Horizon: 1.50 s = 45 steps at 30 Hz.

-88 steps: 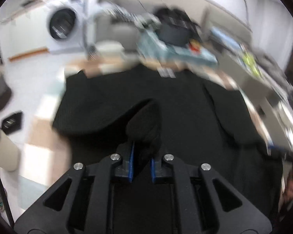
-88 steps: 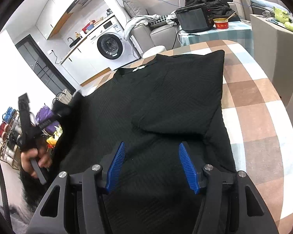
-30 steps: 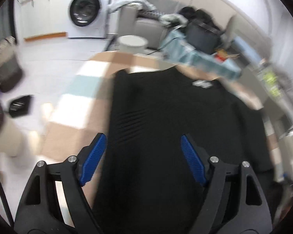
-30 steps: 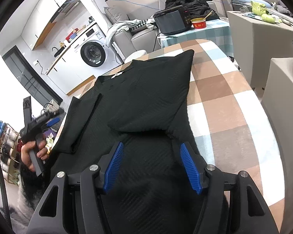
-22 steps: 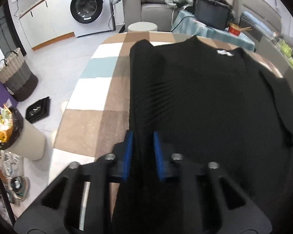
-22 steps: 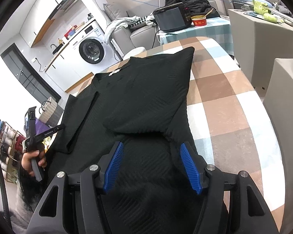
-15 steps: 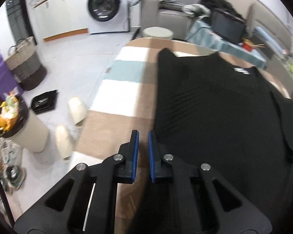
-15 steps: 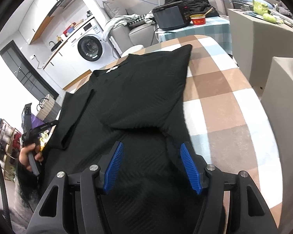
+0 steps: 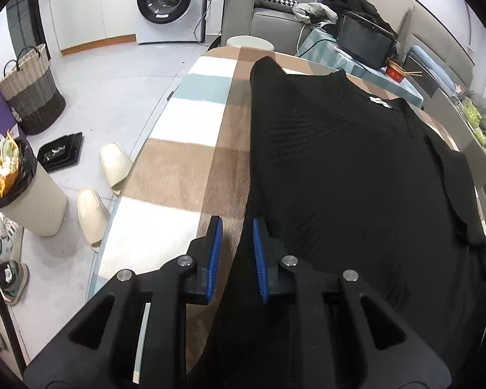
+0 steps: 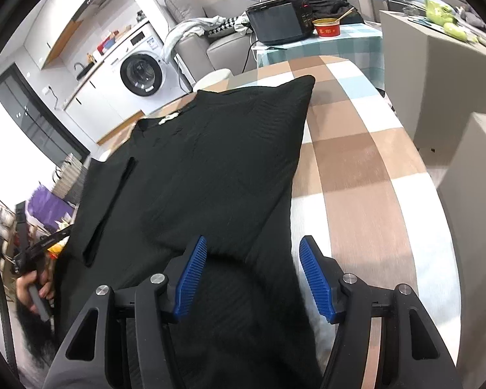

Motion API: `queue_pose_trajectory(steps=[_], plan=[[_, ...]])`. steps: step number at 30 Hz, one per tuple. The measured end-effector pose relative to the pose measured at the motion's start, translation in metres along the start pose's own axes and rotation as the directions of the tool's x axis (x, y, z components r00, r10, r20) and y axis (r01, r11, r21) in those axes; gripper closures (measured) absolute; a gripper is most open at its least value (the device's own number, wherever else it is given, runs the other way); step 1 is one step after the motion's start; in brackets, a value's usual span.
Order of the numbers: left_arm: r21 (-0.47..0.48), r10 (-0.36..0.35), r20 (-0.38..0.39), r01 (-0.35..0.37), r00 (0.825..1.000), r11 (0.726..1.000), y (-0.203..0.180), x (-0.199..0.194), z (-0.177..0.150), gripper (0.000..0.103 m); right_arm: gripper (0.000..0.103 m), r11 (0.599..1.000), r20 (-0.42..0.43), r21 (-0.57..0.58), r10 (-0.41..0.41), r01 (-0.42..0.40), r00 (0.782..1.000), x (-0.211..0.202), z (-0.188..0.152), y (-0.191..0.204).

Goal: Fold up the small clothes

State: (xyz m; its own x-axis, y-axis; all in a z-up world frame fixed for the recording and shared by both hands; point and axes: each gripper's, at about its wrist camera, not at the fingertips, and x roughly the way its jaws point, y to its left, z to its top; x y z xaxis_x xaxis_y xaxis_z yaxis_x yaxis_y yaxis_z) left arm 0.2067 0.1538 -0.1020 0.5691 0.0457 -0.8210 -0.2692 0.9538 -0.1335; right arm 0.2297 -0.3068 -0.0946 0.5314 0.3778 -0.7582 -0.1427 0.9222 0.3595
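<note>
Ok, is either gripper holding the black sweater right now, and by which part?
Neither. The left gripper is opening astride the black sweater at its side edge; the right gripper stands open over its hem.

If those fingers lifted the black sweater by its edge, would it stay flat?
Probably not. The black sweater looks soft knit: its folded sleeve lies limp, so it would likely sag. It also drapes over the table edge, so it may slide.

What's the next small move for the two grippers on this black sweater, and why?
Probably bring both grippers down onto the near hem and close. The black sweater lies flat on the checked tablecloth, both sleeves folded in. The left gripper, jaws opening, straddles its left edge; the right gripper stands open over its right edge, gripping nothing.
</note>
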Motion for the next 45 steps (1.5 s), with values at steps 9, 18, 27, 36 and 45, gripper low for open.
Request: queue_pose_trajectory(steps=[9, 18, 27, 36, 45], plan=[[-0.027, -0.066, -0.018, 0.065, 0.998, 0.998, 0.006, -0.014, -0.016, 0.072, 0.082, 0.993, -0.033, -0.118, -0.032, 0.027, 0.999, 0.024, 0.004, 0.013], [-0.097, -0.185, -0.020, 0.182, 0.983, 0.978, 0.016, -0.029, -0.026, 0.059, 0.087, 0.993, -0.007, -0.117, -0.024, 0.023, 1.000, 0.022, 0.003, 0.011], [0.056, -0.113, -0.019, 0.114, 0.993, 0.992, -0.014, -0.024, -0.033, 0.088, 0.090, 0.992, -0.008, -0.121, -0.032, 0.031, 0.999, 0.024, 0.003, 0.012], [0.051, -0.148, -0.020, 0.149, 0.989, 0.987, -0.032, -0.007, -0.015, 0.089, 0.093, 0.996, 0.026, -0.043, -0.081, 0.082, 0.996, 0.022, 0.016, -0.003], [0.044, -0.117, 0.006, 0.117, 0.993, 0.992, -0.038, 0.000, -0.004, 0.086, 0.091, 0.993, 0.054, 0.035, -0.114, 0.112, 0.992, 0.026, 0.033, -0.018]])
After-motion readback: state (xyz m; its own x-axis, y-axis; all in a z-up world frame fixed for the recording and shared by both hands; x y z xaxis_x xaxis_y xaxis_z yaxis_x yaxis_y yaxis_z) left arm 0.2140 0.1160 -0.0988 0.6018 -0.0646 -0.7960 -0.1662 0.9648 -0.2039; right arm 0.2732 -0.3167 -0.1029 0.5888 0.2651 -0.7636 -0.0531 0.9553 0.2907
